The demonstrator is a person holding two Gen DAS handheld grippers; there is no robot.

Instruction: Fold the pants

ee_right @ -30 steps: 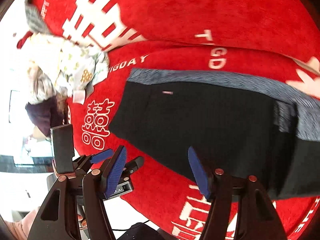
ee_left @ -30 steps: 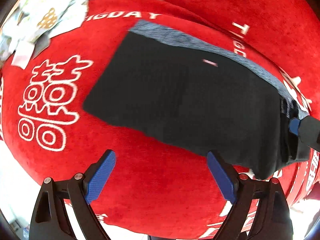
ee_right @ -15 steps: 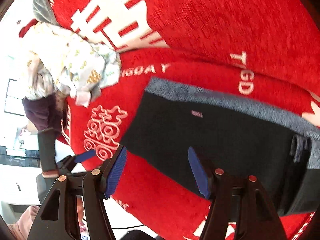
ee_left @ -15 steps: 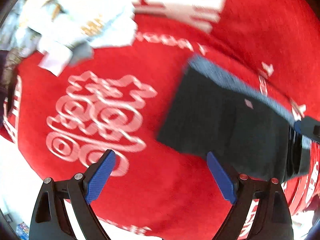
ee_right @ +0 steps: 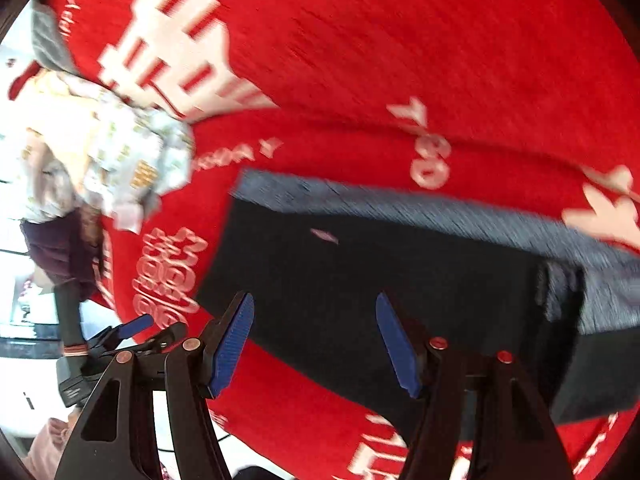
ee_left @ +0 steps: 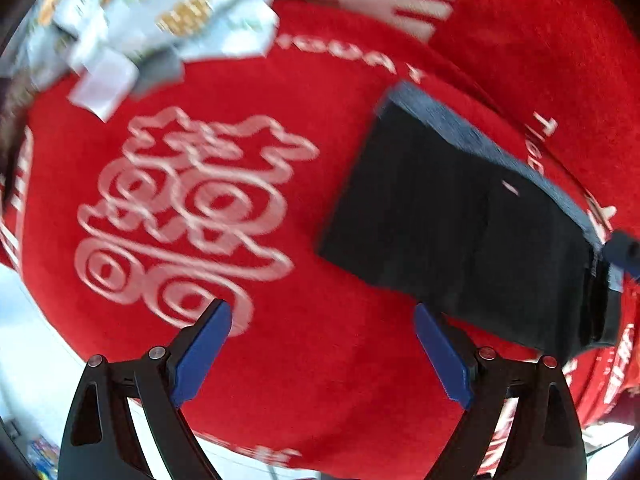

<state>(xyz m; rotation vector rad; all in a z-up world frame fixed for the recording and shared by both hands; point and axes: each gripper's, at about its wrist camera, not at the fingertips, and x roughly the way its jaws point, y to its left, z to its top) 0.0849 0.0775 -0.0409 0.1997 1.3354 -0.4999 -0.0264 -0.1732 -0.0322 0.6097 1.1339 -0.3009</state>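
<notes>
Directly under my right gripper [ee_right: 314, 336] lie the pants [ee_right: 400, 288], long axis crosswise, while my left gripper [ee_left: 322, 354] sits off their end, both jaws spread and empty.

Red cloth [ee_left: 328, 380] with white lettering, pale patterned garment [ee_left: 168, 12] crumpled

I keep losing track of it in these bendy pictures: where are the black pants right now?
The black pants lie folded flat on the red blanket, centre-right in both views, to the right of its white emblem and the pale patterned clothes.
</notes>
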